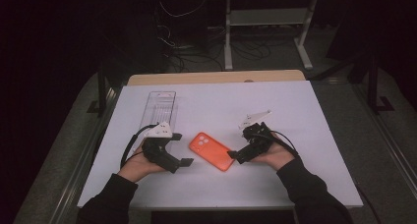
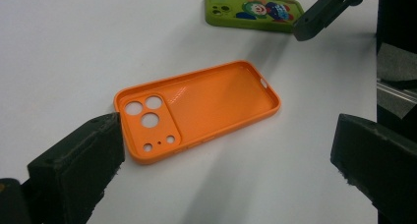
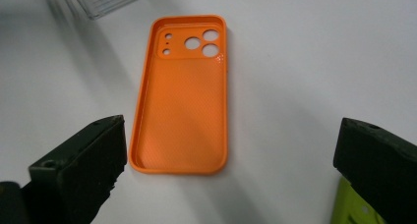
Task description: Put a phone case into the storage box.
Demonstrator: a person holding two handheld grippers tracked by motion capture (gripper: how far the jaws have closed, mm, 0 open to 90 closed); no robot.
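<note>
Black jaw pads rise at the bottom of both gripper views, set wide apart and holding nothing. Between the two grippers, an orange phone case (image 1: 211,151) lies flat on the white table (image 1: 295,106), hollow side up, its camera cut-outs at the end toward the left gripper (image 1: 179,155).

In the left gripper view the orange phone case (image 2: 196,108) sits ahead of the jaws, its camera-hole corner just beside the left-hand pad, apparently not touching it; the other pad stands well clear to the right. In the right gripper view the orange phone case (image 3: 184,101) lies lengthwise ahead, its plain end near the left-hand pad and well apart from the other one.

The step in hand looks like the approach: both grippers are lined up on the case, neither has taken it. The right gripper (image 1: 235,156) hovers at the case's near-right end in the high view. A pick-up would likely call for one gripper to advance until the pads straddle a long rim, then close across the thin wall.

A green phone case (image 2: 253,10) with a cartoon print lies farther off, near the right gripper, and a clear plastic tray (image 1: 158,108) sits beyond the left gripper.
</note>
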